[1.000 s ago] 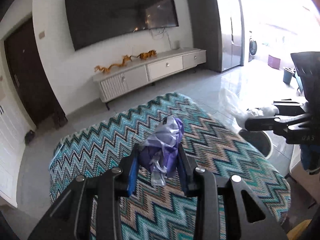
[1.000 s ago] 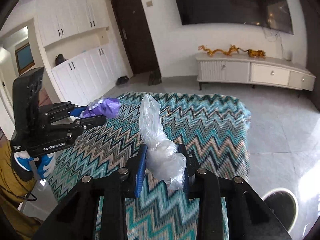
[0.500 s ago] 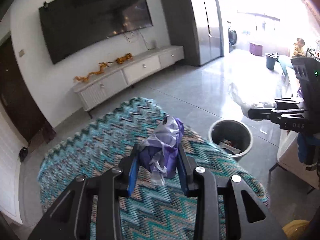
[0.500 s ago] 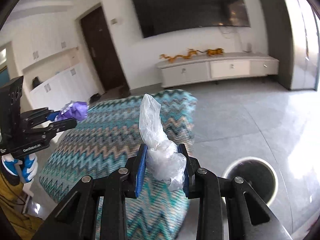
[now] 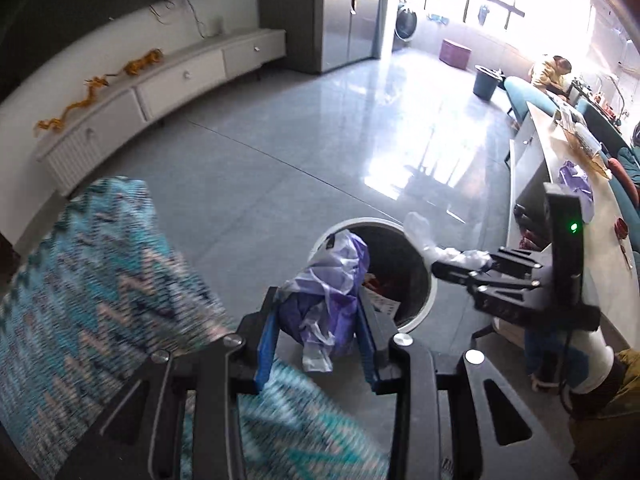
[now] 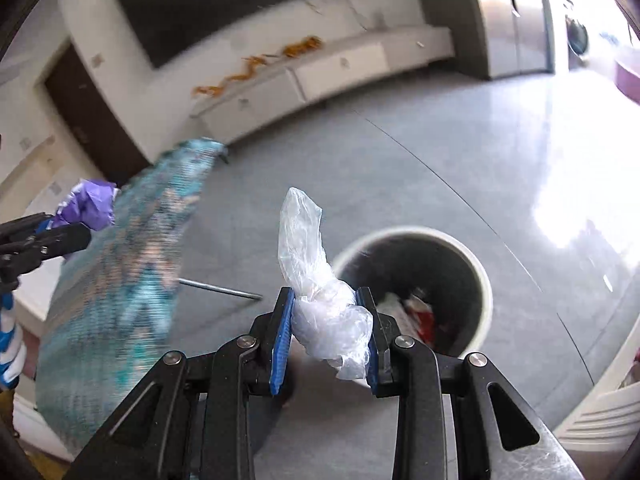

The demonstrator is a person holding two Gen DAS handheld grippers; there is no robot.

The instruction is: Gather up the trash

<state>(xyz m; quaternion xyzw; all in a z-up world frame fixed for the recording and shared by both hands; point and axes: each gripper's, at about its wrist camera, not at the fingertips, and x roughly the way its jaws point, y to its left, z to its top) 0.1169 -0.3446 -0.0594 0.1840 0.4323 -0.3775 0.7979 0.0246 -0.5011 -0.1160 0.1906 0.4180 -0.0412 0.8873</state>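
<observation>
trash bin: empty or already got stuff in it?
Not empty. The trash bin stands upright and open-topped, with red and white scraps at its bottom. How full cannot be told.

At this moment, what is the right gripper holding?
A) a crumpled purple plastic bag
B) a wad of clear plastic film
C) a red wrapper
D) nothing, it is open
B: in the right wrist view the right gripper is shut on the clear plastic wad, with the trash bin on the floor just beyond; the purple bag is in the left gripper.
</observation>
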